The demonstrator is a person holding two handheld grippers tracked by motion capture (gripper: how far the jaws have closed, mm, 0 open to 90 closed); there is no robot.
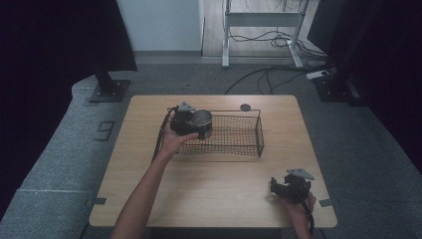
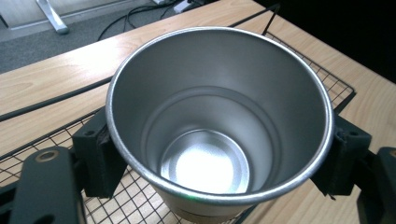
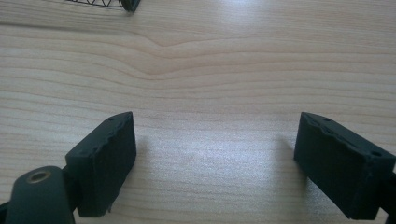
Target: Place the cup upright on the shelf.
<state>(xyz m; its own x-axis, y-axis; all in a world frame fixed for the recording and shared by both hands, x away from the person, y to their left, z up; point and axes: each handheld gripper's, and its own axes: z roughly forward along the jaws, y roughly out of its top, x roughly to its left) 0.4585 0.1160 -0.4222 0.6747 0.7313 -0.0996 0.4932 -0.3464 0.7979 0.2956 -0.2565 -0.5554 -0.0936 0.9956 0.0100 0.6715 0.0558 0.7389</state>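
A shiny, empty steel cup (image 1: 202, 121) stands upright at the left end of a black wire basket (image 1: 242, 140). My left gripper (image 1: 199, 125) is shut on the cup; in the left gripper view the cup (image 2: 219, 121) sits between both black pads (image 2: 95, 154), above the basket mesh (image 2: 126, 200). My right gripper (image 1: 276, 187) rests low over the table near the front right corner. In the right gripper view it (image 3: 215, 161) stands open with bare wood between its pads (image 3: 105, 161).
The wooden table (image 1: 214, 191) has a small dark round disc (image 1: 245, 107) behind the basket. A corner of the basket (image 3: 116, 3) shows at the top of the right gripper view. Cables and desk legs lie on the floor beyond.
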